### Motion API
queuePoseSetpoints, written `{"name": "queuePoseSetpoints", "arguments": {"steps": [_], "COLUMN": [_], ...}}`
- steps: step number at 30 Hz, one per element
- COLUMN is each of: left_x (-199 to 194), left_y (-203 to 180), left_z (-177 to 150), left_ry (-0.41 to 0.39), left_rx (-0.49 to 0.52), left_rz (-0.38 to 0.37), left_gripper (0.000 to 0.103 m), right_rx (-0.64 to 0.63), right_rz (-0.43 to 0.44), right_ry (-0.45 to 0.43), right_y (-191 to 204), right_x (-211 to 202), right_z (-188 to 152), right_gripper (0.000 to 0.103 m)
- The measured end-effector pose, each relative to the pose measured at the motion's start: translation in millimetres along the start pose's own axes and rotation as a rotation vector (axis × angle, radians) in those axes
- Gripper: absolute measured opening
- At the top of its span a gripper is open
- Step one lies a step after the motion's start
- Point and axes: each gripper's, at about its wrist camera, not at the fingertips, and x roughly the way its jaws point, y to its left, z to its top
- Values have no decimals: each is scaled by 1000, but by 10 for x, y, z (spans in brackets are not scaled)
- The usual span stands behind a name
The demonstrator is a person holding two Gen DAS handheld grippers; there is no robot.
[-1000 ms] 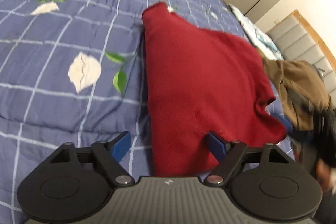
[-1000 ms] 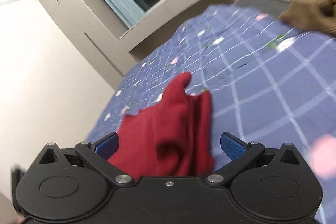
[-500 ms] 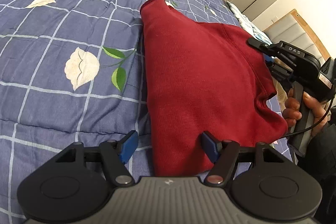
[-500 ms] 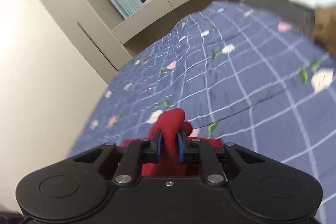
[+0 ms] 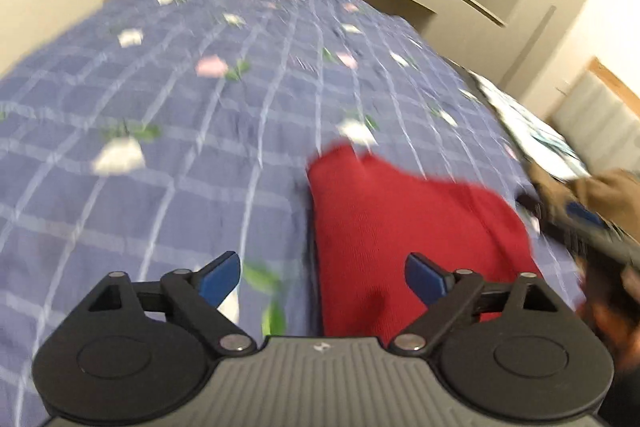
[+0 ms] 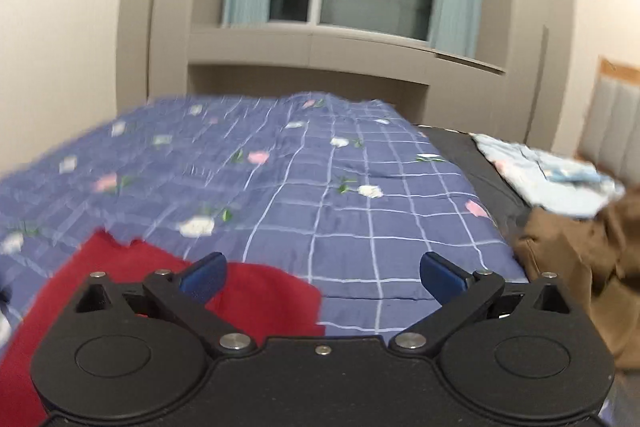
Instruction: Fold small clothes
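Observation:
A folded red garment (image 5: 400, 219) lies flat on the blue checked bedspread (image 5: 160, 147). My left gripper (image 5: 324, 277) hovers over its near left edge, jaws opening wide, with nothing pinched between the blue pads. In the right wrist view the red garment (image 6: 132, 279) sits low at the left, under the left blue fingertip (image 6: 204, 275). My right gripper (image 6: 322, 277) is lifted off the cloth, its jaws opening wide and empty, over the bedspread (image 6: 360, 227). The right gripper's blue tip (image 5: 584, 215) shows blurred at the left wrist view's right edge.
A brown garment (image 6: 580, 259) is heaped at the bed's right side, also seen as brown cloth (image 5: 608, 195). A pale blue patterned cloth (image 6: 540, 179) lies beyond it by a padded headboard (image 6: 612, 131). A window and built-in cabinets stand behind the bed.
The right gripper let go of the red cloth it had pinched and swung up and right. The left gripper widened, rose and tilted up, showing more of the bed.

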Motion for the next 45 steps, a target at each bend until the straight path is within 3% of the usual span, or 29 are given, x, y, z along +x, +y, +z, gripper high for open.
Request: {"name": "queuePoseSetpoints", "arguments": {"steps": [6, 9, 16, 20, 24, 30, 32, 35, 40, 45], "left_x": [683, 924, 991, 807, 458, 62, 69, 87, 86, 5], "left_y": [-143, -87, -124, -12, 87, -1, -12, -43, -87, -86], "left_z": [266, 186, 87, 109, -4, -453, -600, -695, -656, -680], "left_ry": [60, 113, 80, 82, 76, 84, 102, 115, 146, 185], "left_rx": [38, 22, 87, 32, -47, -14, -2, 53, 57, 30], "left_rz": [89, 101, 122, 72, 31, -16, -5, 29, 51, 60], "left_gripper": [92, 91, 95, 95, 97, 102, 102, 103, 103, 102], "right_rx": [-67, -14, 162, 246, 287, 270, 246, 301, 309, 434], "right_rz": [-80, -47, 34, 73, 40, 93, 38, 31, 16, 92], "right_ry": [106, 140, 135, 117, 78, 51, 97, 115, 129, 76], "right_y": [75, -2, -222, -375, -430, -274, -205, -238, -224, -242], "right_x": [526, 705, 799, 572, 106, -501, -547, -565, -598, -885], "right_z": [-188, -308, -529, -503, -534, -735, -875, -1061, -1020, -1015], "right_gripper": [102, 102, 102, 102, 102, 102, 102, 102, 102, 102]}}
